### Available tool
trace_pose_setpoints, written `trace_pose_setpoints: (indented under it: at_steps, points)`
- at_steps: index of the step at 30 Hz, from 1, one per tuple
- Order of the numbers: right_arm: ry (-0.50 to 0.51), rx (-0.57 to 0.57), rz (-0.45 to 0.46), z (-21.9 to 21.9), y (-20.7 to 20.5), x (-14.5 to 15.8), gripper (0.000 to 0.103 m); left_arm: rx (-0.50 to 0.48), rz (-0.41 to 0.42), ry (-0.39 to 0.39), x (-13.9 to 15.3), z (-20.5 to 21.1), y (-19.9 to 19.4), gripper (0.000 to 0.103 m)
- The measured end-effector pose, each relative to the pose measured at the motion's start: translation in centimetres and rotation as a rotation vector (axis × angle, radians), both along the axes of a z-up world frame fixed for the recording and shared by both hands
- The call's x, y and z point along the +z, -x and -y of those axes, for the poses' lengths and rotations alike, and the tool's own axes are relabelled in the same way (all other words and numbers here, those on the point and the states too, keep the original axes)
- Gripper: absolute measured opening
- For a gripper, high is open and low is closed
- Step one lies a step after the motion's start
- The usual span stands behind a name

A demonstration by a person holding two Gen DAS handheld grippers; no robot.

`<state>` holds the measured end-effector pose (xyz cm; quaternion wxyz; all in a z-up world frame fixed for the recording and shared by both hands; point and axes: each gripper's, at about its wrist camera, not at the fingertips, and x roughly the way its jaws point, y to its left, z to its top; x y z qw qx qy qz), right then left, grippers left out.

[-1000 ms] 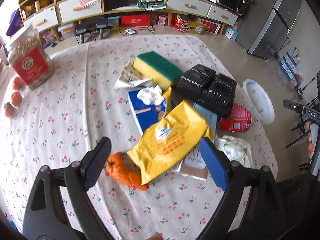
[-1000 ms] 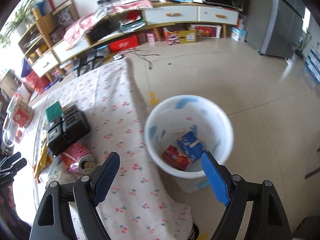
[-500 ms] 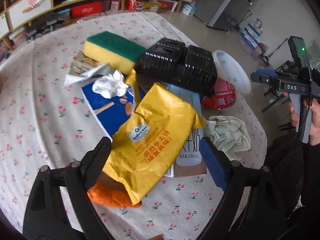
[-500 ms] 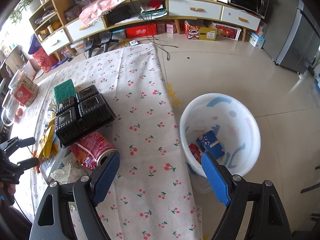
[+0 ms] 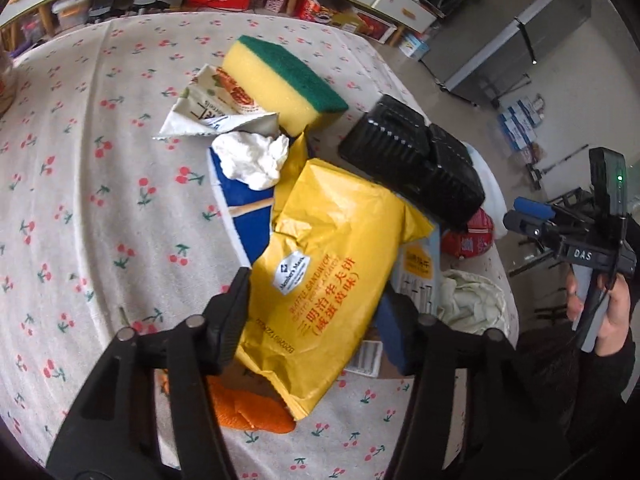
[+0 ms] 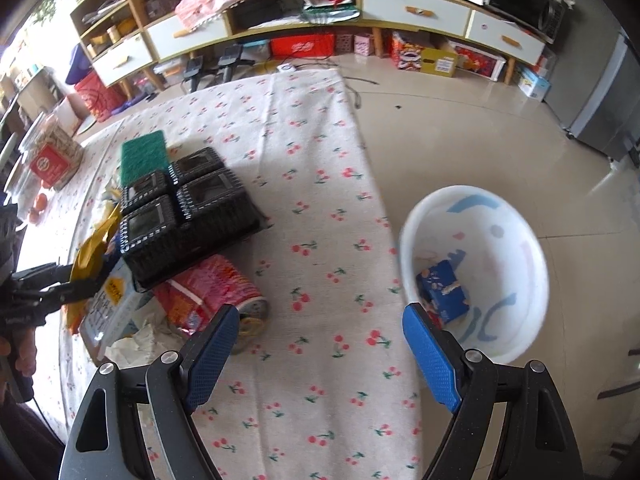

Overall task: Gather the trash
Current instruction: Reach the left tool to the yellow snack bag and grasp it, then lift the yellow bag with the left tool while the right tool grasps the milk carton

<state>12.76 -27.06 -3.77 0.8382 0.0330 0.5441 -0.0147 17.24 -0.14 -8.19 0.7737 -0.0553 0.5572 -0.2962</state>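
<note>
A white plastic bin with pale blue and pink marks (image 6: 476,276) stands on the tiled floor just beside the edge of the cherry-print cloth surface (image 6: 320,208); inside it lie a blue printed carton (image 6: 442,292) and a sliver of red packaging beneath it, too hidden to identify; the bin's near rim is cut off by a blue pad of the right tongs (image 6: 322,354), which hover wide open over the cloth, holding nothing. On the surface the trash sits in 1 heap: a crinkled yellow foil snack bag (image 5: 328,276) lies on top, flanked by both fingers of the left tongs (image 5: 316,320); the fingers stand either side of the bag's lower half, yet whether they press it cannot be told. Under the bag, an orange peel-like scrap (image 5: 248,410) and a blue flat wrapper (image 5: 244,212) are partly covered; a crumpled white tissue (image 5: 254,158) rests on the wrapper. A black 4-cell plastic tray (image 6: 184,208) lies upside down, its contents unseen; a red tin can (image 6: 212,296) lies on its side against it, mouth toward the right tongs, interior blurred. A yellow sponge with green scouring top (image 5: 280,80) sits behind; a pale crumpled bag (image 5: 472,302) near the edge is half hidden.
</note>
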Motion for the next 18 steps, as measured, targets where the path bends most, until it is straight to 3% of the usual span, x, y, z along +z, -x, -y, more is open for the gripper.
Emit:
trace_pose_setpoints:
  at_steps: [7, 10, 15, 18]
  points:
    - [-0.012, 0.034, -0.014, -2.1, -0.9, -0.3, 0.085, 0.067, 0.042, -0.013, 1.5, -0.6, 1.3, 0.053]
    - [-0.019, 0.060, -0.002, -3.2, -1.0, 0.0, 0.085, 0.095, 0.097, -0.047, 2.9, -0.8, 2.3, 0.053]
    - [-0.039, 0.089, 0.012, -4.7, -1.9, 0.3, 0.085, 0.192, 0.122, -0.154, 3.6, -1.6, 3.0, 0.053]
    - [-0.053, 0.081, 0.036, -5.3, -2.3, 1.0, 0.085, 0.239, 0.128, -0.179, 3.9, -2.8, 3.7, 0.053]
